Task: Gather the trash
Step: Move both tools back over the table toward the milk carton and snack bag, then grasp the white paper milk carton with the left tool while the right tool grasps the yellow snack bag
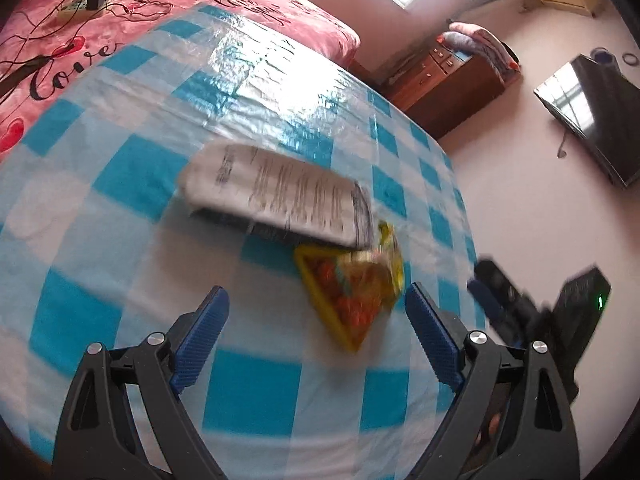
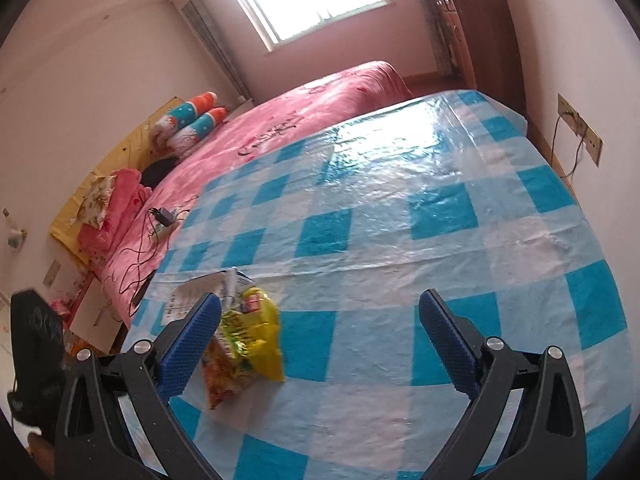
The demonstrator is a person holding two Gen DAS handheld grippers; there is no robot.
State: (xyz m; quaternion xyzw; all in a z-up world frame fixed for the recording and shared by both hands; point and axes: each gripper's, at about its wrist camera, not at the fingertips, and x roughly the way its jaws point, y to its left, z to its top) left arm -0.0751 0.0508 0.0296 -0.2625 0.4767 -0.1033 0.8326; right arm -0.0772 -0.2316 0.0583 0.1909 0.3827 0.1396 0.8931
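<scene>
A crumpled yellow snack wrapper (image 1: 352, 292) lies on the blue-and-white checked table cover (image 1: 120, 240). A white printed package (image 1: 276, 200) lies just behind it, and the two touch. My left gripper (image 1: 316, 300) hovers open over the cover, with the yellow wrapper just ahead between its fingertips and nothing gripped. In the right wrist view the same yellow wrapper (image 2: 248, 340) sits beside the left finger of my open right gripper (image 2: 320, 304). That finger partly hides the white package (image 2: 188, 300). The right gripper's black body (image 1: 540, 308) shows at the table's right edge.
A pink bed (image 2: 280, 120) adjoins the table and carries a charger with cables (image 2: 162, 216). A wooden dresser (image 1: 452, 80) and a wall-mounted screen (image 1: 592, 116) stand beyond the table's far end. A wall socket with a cord (image 2: 580, 128) is on the right.
</scene>
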